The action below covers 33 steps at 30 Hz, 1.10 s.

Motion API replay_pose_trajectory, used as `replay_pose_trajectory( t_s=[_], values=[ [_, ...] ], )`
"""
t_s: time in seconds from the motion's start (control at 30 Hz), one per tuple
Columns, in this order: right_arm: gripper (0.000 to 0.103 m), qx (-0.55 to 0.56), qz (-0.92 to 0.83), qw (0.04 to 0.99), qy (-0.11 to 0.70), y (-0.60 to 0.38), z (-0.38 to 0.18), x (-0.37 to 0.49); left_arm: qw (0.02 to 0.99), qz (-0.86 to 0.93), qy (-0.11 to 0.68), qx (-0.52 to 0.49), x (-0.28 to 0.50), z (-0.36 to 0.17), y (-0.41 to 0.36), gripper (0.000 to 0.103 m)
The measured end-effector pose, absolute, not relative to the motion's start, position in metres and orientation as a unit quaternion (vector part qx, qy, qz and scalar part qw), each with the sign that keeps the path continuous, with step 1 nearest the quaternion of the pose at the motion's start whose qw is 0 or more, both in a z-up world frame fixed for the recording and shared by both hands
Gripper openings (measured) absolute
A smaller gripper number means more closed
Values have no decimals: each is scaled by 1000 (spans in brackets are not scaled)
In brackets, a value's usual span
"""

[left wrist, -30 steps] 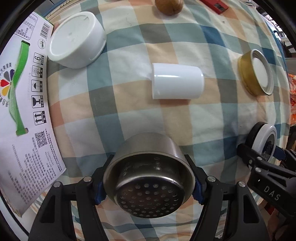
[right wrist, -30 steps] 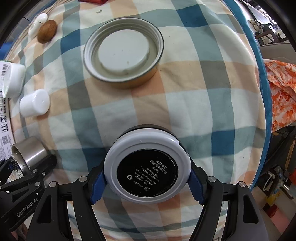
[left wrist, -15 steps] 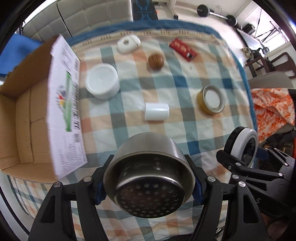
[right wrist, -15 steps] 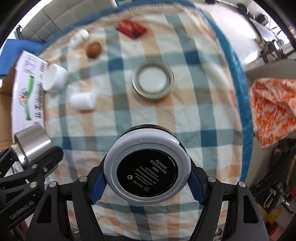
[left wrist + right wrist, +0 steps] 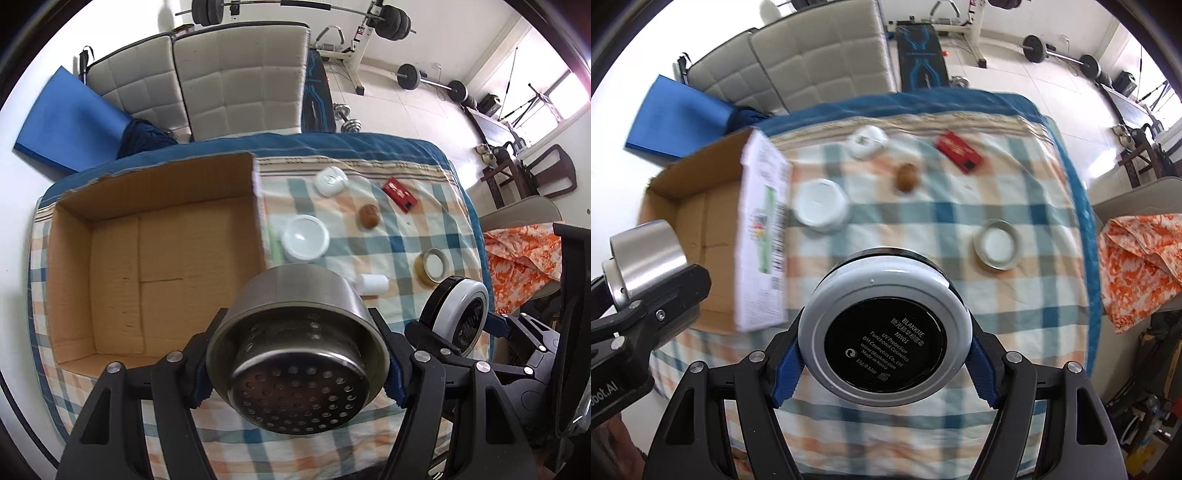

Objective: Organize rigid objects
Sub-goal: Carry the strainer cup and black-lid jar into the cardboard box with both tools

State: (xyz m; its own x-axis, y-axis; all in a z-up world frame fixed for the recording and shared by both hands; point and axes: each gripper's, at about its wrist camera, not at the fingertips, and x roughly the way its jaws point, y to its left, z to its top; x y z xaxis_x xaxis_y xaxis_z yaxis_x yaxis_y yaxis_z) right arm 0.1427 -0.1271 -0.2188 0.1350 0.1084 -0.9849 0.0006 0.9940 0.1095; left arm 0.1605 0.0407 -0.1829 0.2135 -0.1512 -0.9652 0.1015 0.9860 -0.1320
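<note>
left gripper (image 5: 297, 363): black frame, blue pads, jaws clamped on a round strainer cup (image 5: 295, 354) of brushed steel, smooth-walled, its perforated base facing the camera, held in the air above the near edge of the table and beside the box. right gripper (image 5: 884, 363): same build, jaws clamped on a round flat compact (image 5: 884, 328), white glossy rim around a black printed disc, held in the air above the near part of the cloth. cardboard box (image 5: 114, 258): open, rectangular, corrugated brown inside, printed white on its outer wall, resting on the left part of the table. checked cloth (image 5: 373, 254): soft woven fabric in blue, orange and cream squares over a blue cover. on the cloth, all apart from each other: 1 white round tub (image 5: 304, 238) just beside the box wall; 1 small white cylinder (image 5: 373, 284) lying on its side; 1 gold-rimmed metal lid (image 5: 434, 266) with a white centre; 1 brown, rough, nut-like ball (image 5: 369, 215); 1 flat red packet (image 5: 399, 194); 1 white rounded case (image 5: 330, 181) near the far edge. behind the table: grey quilted cushions (image 5: 221, 74) and a blue mat (image 5: 70, 125).
</note>
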Motion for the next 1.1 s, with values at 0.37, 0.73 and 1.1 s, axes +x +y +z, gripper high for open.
replay_pose_trajectory(
  t_s=[0.37, 0.73, 1.1],
  values=[
    [77, 51, 88, 752, 651, 4, -228, 193, 773, -45, 631, -47, 217, -209, 171, 69],
    [77, 42, 109, 722, 682, 91, -299, 258, 712, -55, 689, -123, 277, -302, 241, 69],
    [77, 26, 96, 699, 708, 119, -367, 289, 661, -57, 732, -159, 305, -370, 248, 69]
  ],
)
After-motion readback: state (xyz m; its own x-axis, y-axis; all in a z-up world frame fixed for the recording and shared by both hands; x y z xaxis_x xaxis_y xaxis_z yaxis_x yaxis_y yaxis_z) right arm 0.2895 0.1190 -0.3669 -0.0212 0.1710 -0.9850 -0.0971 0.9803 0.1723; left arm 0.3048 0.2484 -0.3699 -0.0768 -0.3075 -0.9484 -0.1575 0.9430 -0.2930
